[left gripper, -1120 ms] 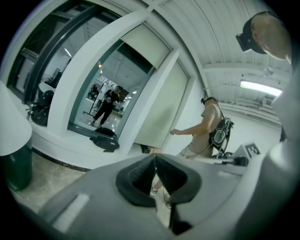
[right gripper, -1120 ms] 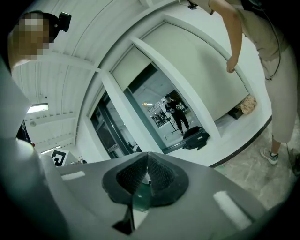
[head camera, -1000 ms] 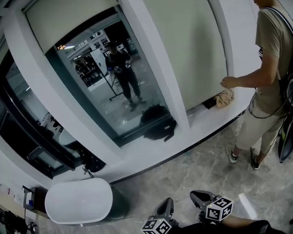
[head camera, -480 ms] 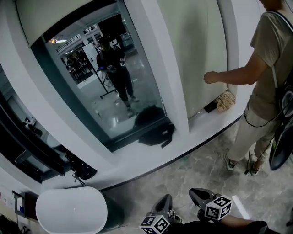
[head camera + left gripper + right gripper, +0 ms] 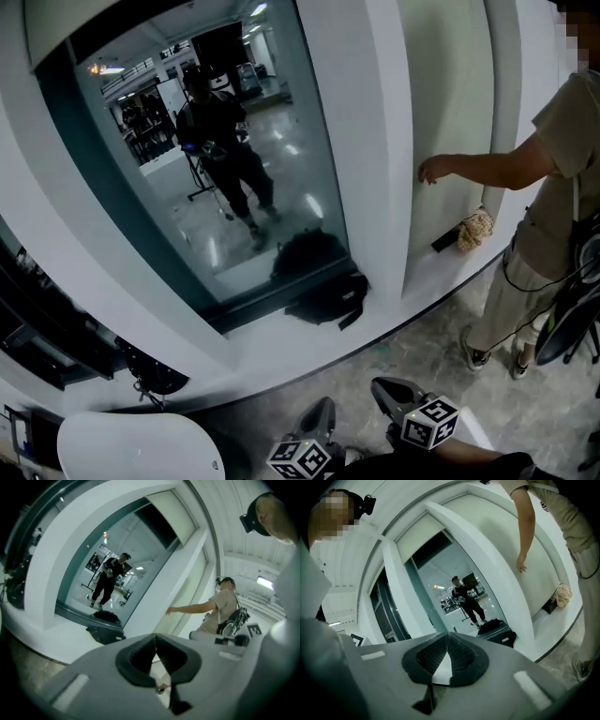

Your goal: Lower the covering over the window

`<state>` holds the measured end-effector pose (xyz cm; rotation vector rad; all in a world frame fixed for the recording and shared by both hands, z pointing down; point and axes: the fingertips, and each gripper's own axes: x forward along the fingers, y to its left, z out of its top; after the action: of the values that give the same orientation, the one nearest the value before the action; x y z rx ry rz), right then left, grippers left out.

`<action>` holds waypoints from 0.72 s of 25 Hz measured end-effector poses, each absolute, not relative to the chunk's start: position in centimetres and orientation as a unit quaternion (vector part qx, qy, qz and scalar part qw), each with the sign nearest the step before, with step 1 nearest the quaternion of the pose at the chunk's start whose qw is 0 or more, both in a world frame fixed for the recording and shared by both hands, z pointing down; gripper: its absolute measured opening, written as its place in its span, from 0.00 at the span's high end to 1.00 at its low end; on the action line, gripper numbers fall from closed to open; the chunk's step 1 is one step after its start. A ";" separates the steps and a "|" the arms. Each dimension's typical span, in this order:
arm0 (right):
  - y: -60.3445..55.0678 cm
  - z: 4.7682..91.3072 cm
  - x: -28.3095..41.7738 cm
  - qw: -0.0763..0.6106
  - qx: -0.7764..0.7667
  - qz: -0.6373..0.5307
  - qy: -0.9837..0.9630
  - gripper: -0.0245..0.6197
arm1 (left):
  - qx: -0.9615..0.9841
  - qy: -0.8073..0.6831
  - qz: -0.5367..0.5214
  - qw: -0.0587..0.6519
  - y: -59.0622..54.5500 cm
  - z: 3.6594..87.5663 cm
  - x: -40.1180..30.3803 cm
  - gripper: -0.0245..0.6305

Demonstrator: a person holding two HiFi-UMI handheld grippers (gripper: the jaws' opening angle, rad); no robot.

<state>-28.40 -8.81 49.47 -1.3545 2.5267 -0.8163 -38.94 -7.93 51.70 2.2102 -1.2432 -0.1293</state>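
Observation:
The window (image 5: 234, 159) is dark glass that mirrors a person in black. Its pale covering (image 5: 112, 19) is rolled high at the top, also seen in the left gripper view (image 5: 176, 508) and the right gripper view (image 5: 419, 536). My left gripper (image 5: 319, 412) and right gripper (image 5: 389, 389) sit at the bottom edge of the head view, well short of the sill, both pointing at the window. Both are shut with nothing between the pads (image 5: 156, 637) (image 5: 447, 634).
A black bag (image 5: 323, 291) lies on the white sill (image 5: 281, 342). The neighbouring window's blind (image 5: 450, 112) is down, and a person (image 5: 553, 187) stands at the right with a hand (image 5: 431, 171) on it. A beige bundle (image 5: 475, 228) sits on the sill; a white tub (image 5: 141, 455) stands lower left.
The window has grown larger and shifted in the head view as I moved closer with both grippers. The bystander's hand moved left along the lowered blind.

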 end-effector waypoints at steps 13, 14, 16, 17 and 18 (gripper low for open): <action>-32.1 48.7 -23.9 0.085 -0.452 -0.277 0.844 0.94 | 0.785 -0.547 -0.079 0.279 -26.3 49.7 -41.4 0.96; -34.4 48.4 -23.8 0.089 -0.446 -0.274 0.847 0.94 | 0.789 -0.548 -0.081 0.266 -28.1 49.1 -41.0 0.96; -37.7 47.8 -23.5 0.094 -0.431 -0.262 0.858 0.94 | 0.805 -0.538 -0.084 0.234 -31.2 48.1 -39.5 0.96; -38.5 47.6 -22.7 0.093 -0.422 -0.257 0.865 0.95 | 0.814 -0.532 -0.086 0.216 -32.4 47.4 -37.9 0.96; -39.2 47.5 -21.3 0.090 -0.413 -0.254 0.870 0.95 | 0.822 -0.528 -0.088 0.196 -33.6 46.7 -35.7 0.96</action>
<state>-21.28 -39.18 47.46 -1.2271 2.5870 -0.7549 -35.66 -33.64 46.73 2.3020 -1.4787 -0.2474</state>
